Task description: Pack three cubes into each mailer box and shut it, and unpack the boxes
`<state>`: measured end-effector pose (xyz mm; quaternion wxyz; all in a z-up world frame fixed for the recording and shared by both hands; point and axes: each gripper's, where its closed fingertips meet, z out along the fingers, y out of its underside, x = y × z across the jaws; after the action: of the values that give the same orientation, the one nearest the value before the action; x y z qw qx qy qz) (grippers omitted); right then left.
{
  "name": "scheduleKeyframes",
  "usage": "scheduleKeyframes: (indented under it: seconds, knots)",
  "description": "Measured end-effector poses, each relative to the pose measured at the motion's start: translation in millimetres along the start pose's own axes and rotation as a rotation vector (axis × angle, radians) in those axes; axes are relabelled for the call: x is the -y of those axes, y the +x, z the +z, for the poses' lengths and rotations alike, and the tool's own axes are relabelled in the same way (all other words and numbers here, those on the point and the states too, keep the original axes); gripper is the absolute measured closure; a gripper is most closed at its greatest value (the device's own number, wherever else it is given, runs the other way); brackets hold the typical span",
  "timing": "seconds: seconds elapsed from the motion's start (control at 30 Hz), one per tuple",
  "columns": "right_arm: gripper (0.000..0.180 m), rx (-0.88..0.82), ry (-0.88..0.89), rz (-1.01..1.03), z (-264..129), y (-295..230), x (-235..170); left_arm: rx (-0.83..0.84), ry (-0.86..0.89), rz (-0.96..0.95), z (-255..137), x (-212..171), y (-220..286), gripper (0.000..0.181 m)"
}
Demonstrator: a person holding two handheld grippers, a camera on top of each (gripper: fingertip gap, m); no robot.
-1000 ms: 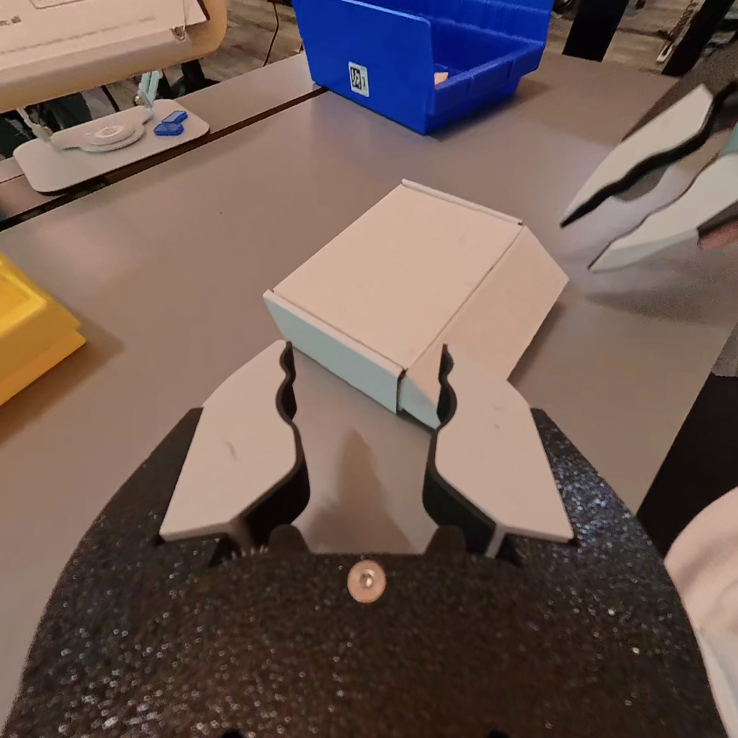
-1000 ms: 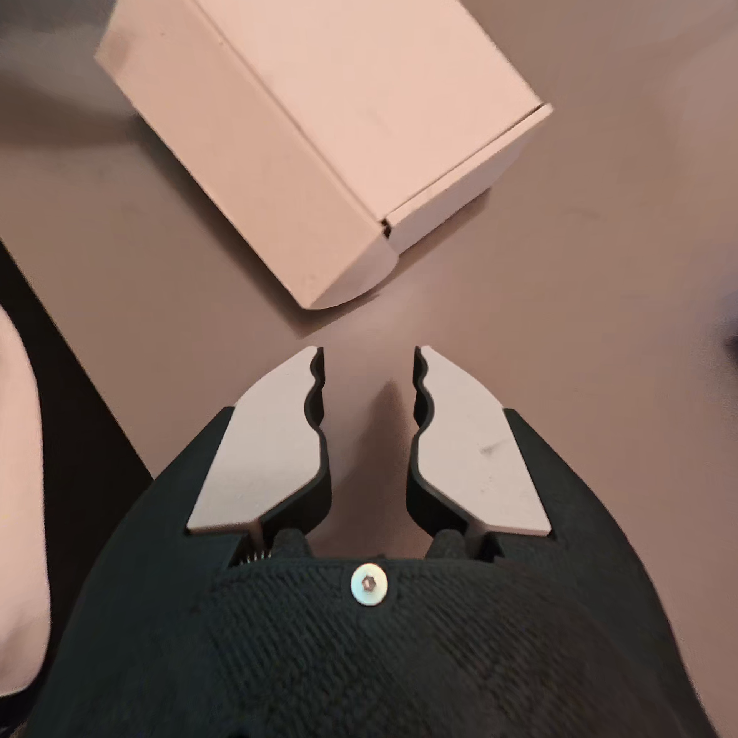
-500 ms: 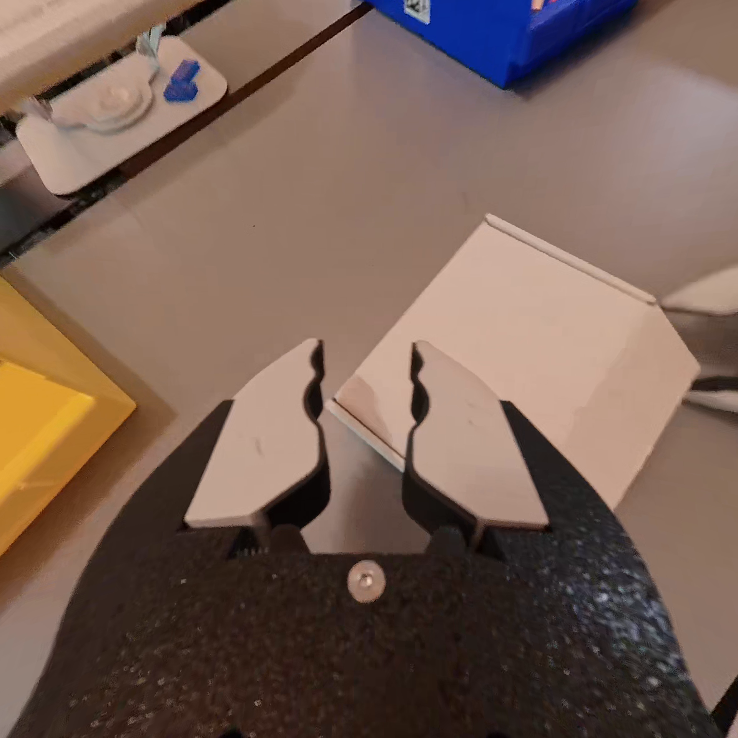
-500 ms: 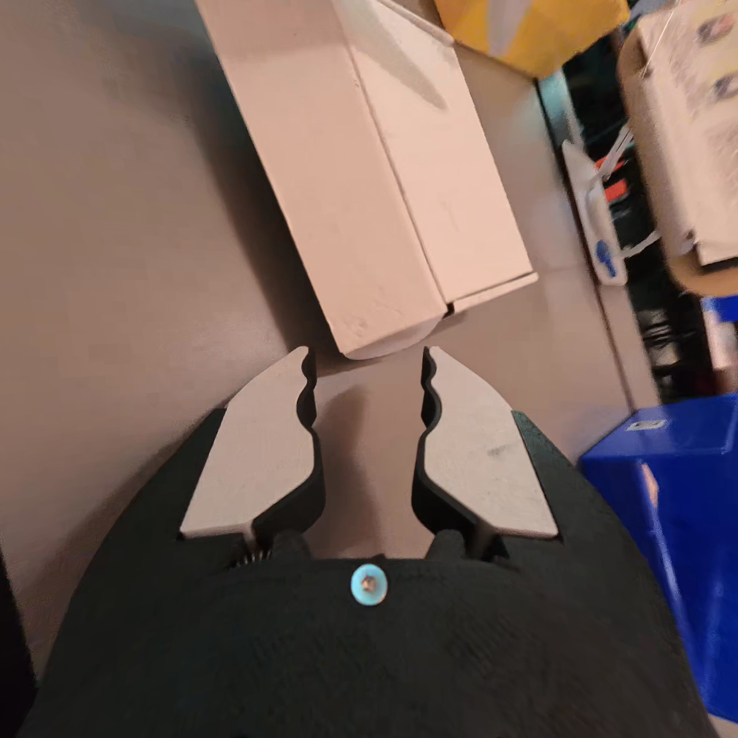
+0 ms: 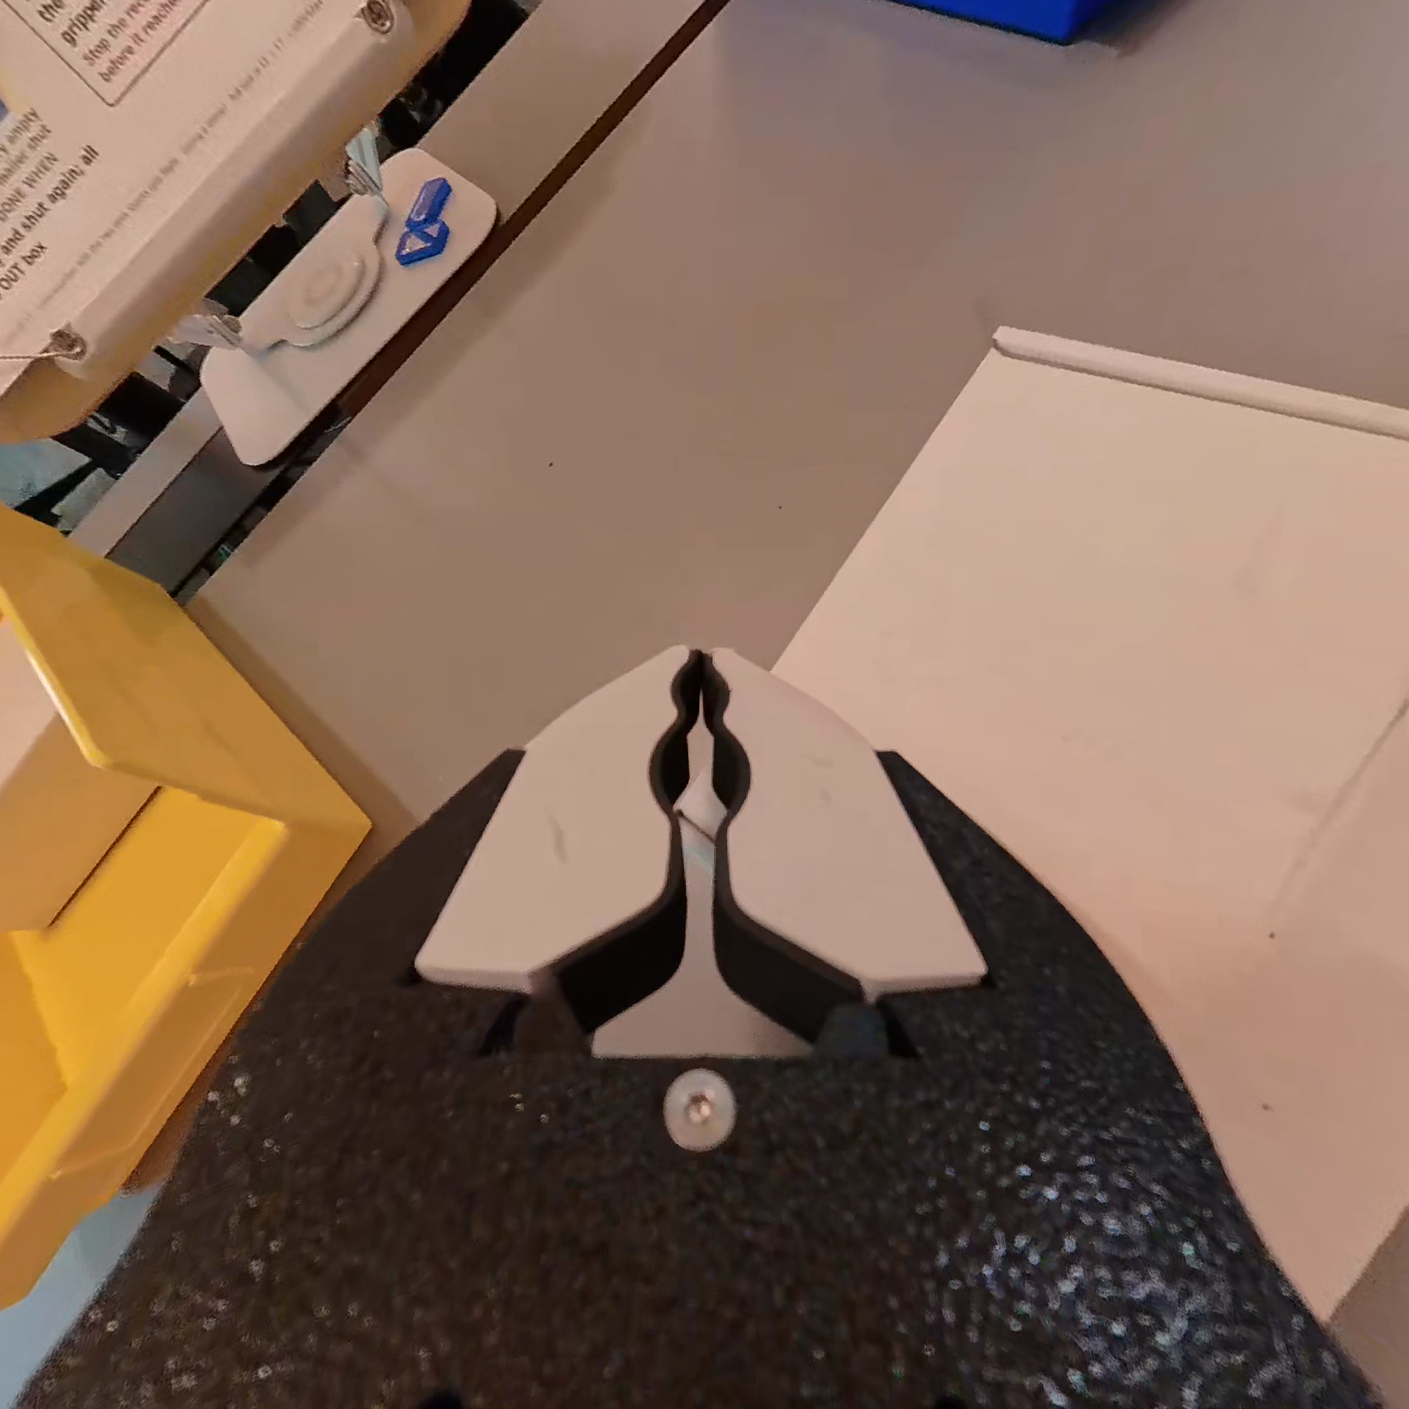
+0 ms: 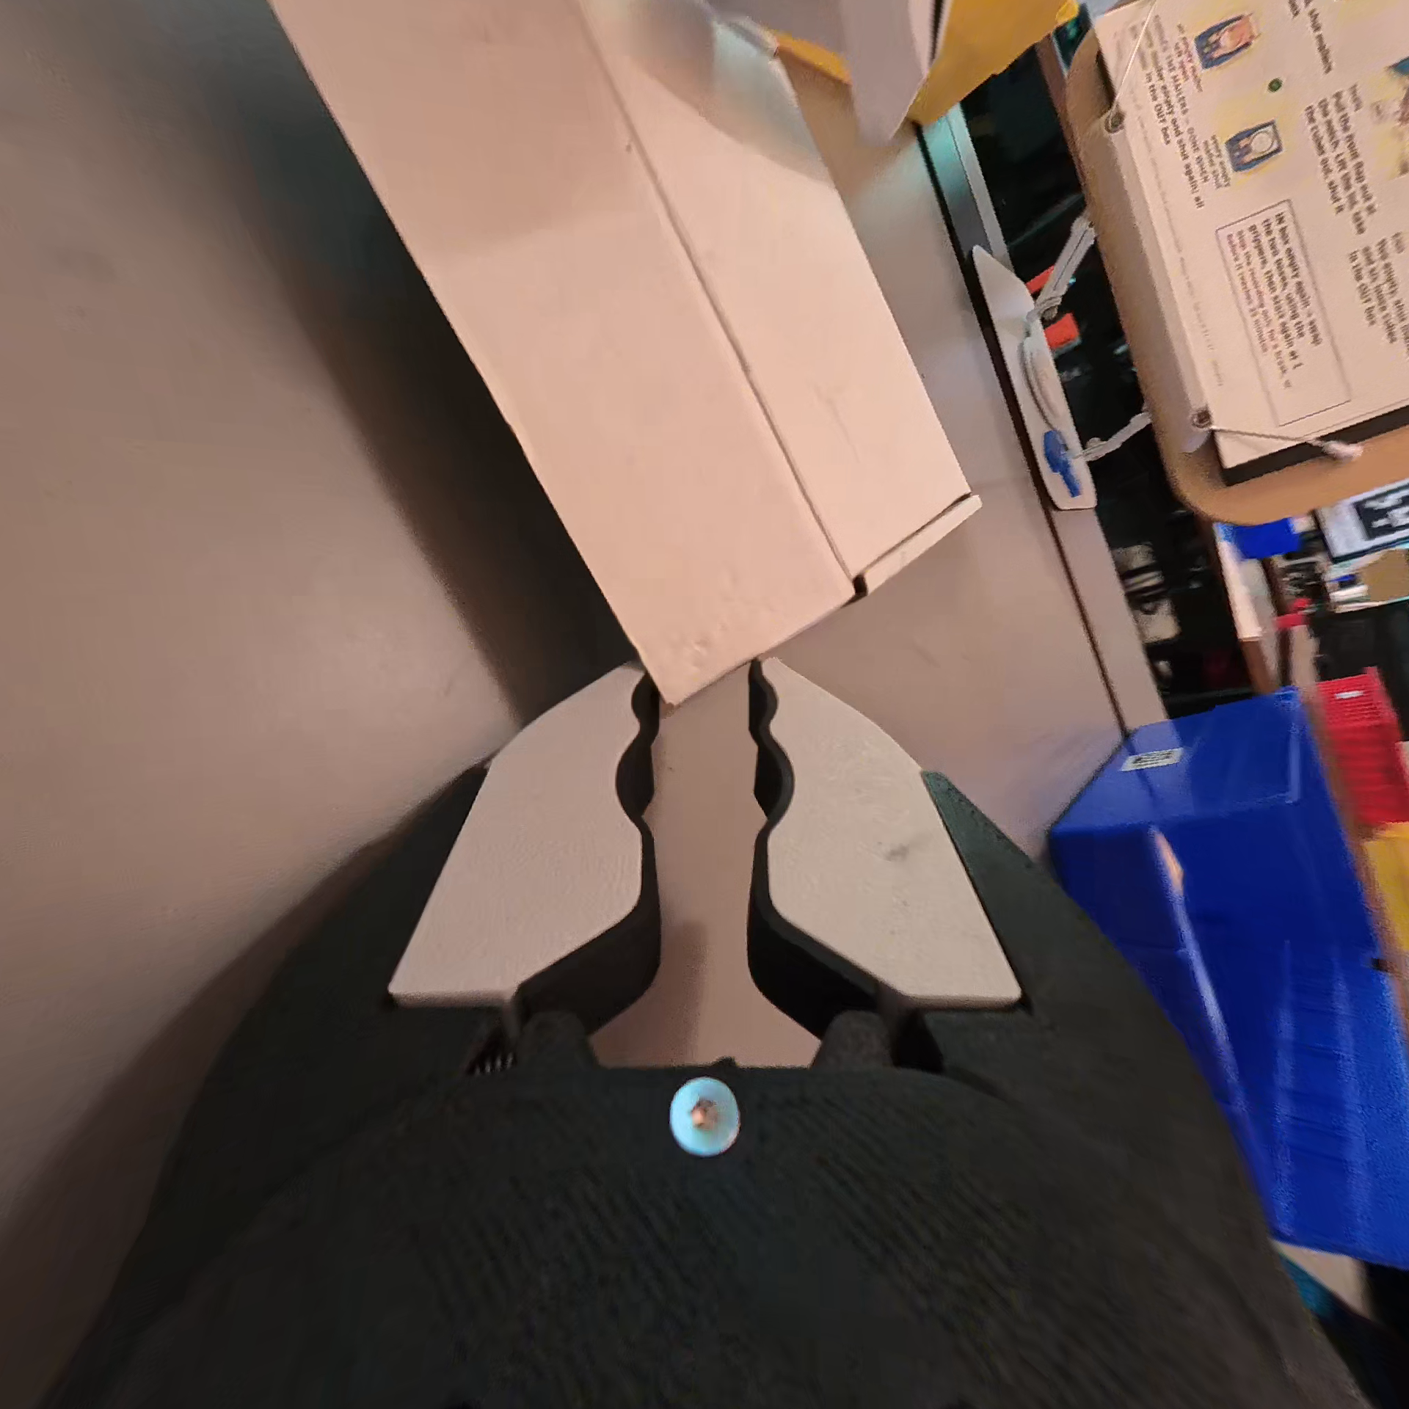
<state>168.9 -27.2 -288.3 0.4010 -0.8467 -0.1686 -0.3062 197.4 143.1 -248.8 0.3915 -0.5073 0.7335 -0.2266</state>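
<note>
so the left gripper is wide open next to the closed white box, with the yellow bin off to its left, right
Not quite: the left gripper is shut, its tips meeting, as the left wrist view shows. It is beside the closed white box, with the yellow bin to its left.

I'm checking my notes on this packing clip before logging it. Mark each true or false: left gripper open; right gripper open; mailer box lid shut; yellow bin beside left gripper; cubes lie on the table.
1. Left gripper is open: false, its fingertips meet.
2. Right gripper is open: true.
3. The mailer box is shut: true.
4. A yellow bin sits beside the left gripper: true.
5. Cubes lie on the table: false, none in view.
</note>
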Motion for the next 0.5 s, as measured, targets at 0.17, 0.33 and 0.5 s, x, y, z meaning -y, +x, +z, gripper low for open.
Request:
scheduleKeyframes:
  seconds: [0.17, 0.33, 0.5]
  knots:
    - [0.163, 0.07, 0.08, 0.119, -8.6, -2.5, 7.1, 0.032, 0.004, -0.014, -0.2, 0.5, -1.9, 0.181]
    - [0.167, 0.104, 0.092, 0.16, -9.0, -7.9, 5.6, 0.047, 0.008, -0.011, -0.5, 1.9, -1.3, 0.181]
    - [0.166, 0.064, 0.078, 0.114, -6.9, -6.1, 3.6, 0.044, 0.031, -0.041, -1.7, 2.5, -2.1, 0.181]
